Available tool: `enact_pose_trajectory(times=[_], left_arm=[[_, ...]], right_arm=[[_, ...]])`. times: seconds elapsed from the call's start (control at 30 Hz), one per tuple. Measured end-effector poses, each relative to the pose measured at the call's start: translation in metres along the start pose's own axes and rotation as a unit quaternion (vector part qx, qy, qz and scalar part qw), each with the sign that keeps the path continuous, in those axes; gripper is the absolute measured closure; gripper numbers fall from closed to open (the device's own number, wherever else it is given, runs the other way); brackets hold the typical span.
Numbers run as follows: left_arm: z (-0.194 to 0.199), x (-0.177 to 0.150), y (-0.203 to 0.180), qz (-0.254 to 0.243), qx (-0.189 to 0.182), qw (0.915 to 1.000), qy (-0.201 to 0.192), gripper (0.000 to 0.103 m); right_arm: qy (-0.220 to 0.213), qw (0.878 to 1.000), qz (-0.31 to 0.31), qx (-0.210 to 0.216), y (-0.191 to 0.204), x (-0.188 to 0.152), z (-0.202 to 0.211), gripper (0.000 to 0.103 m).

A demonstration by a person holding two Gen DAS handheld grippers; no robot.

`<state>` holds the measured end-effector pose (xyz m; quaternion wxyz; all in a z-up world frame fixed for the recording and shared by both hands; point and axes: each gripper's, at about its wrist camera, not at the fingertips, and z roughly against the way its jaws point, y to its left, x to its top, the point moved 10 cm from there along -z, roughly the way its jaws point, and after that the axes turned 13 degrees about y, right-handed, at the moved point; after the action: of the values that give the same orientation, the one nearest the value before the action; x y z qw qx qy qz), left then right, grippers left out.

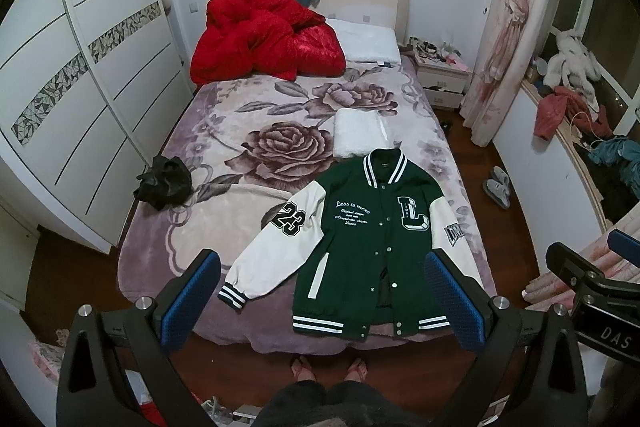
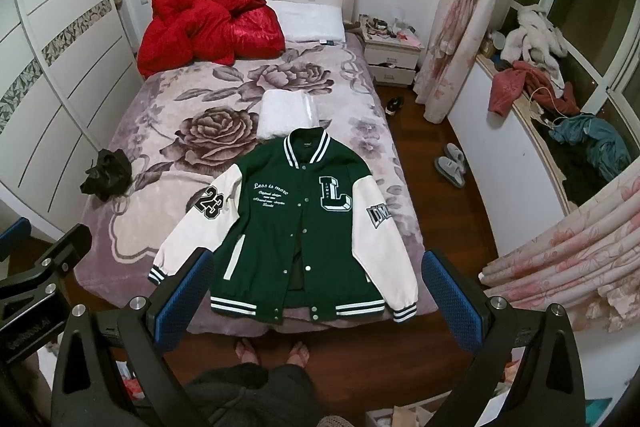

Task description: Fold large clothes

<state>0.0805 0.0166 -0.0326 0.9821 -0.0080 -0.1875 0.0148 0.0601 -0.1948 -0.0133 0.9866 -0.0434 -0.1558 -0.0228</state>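
Left gripper (image 1: 322, 301) bottom of frame, jaws wide, nothing held, raised above bed edge. Right gripper (image 2: 316, 297) same: jaws wide, empty. Person's feet (image 1: 330, 367) on floor at bed foot, lower centre. Green varsity jacket (image 1: 366, 239) flat on bed (image 1: 200, 155), front up, partly unsnapped, white sleeves spread, hem at near edge, right of centre. Folded white item (image 1: 360, 133) touching collar. Black cloth (image 1: 166, 181) left edge. Red duvet (image 1: 264, 43), pillow (image 1: 366, 41) at headboard, top.

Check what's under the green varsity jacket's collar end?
The green and white varsity jacket lies on the floral bed blanket; its collar overlaps the folded white towel. Anything else beneath is covered.
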Motion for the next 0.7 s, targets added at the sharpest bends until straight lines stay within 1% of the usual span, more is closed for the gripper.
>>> enact_pose_trajectory(times=[0.13, 0.17, 0.23, 0.5, 0.7], left_arm=[[-0.0024, -0.0046, -0.0046, 0.0, 0.003, 1.0, -0.005, 0.0], [-0.0031, -0.0007, -0.0034, 0.001, 0.002, 1.0, -0.005, 0.0], [-0.0032, -0.0059, -0.0048, 0.0, 0.004, 1.0, -0.006, 0.0], [-0.0074, -0.0012, 0.0002, 0.002, 0.004, 0.9999, -0.01, 0.0], [-0.0086, -0.0039, 0.0001, 0.002, 0.004, 0.9999, -0.011, 0.0]], right_arm=[[-0.003, 1.0, -0.002, 0.002, -0.0056, 0.0025, 0.0016, 0.0], [-0.003, 1.0, -0.002, 0.003, -0.0056, 0.0029, 0.0019, 0.0], [-0.003, 1.0, -0.001, 0.003, -0.0063, -0.0001, 0.0002, 0.0], [-0.004, 1.0, -0.001, 0.002, -0.0065, -0.0009, -0.0013, 0.0], [-0.005, 1.0, 0.0, 0.001, -0.0048, 0.0061, -0.0027, 0.0]])
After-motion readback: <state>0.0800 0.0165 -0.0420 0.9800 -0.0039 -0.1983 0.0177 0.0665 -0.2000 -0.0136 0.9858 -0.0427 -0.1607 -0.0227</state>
